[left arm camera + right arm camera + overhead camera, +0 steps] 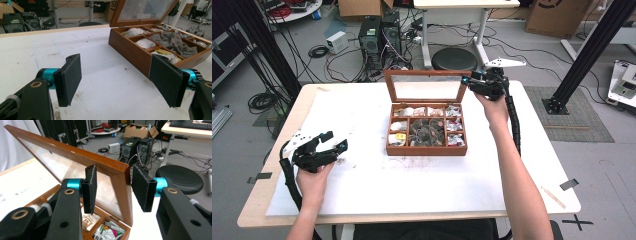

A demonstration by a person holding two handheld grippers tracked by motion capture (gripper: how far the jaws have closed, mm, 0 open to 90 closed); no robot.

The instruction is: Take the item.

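Wooden and glass-paned, the lid (82, 160) of the compartment box (426, 148) is standing raised at the far side of the white table (377, 185), and the right gripper (113, 188) is straddling its upper corner with jaws spread, the frame sitting between the pads without being pinched. Whether the lid is being lifted or lowered is hard to tell; judging by the pose, it is being handled at that corner, and any picking from the compartments of packets (398, 138) is yet to be done. Well apart, the left gripper (332, 141) is hovering near the table's left edge, jaws wide and holding nothing.
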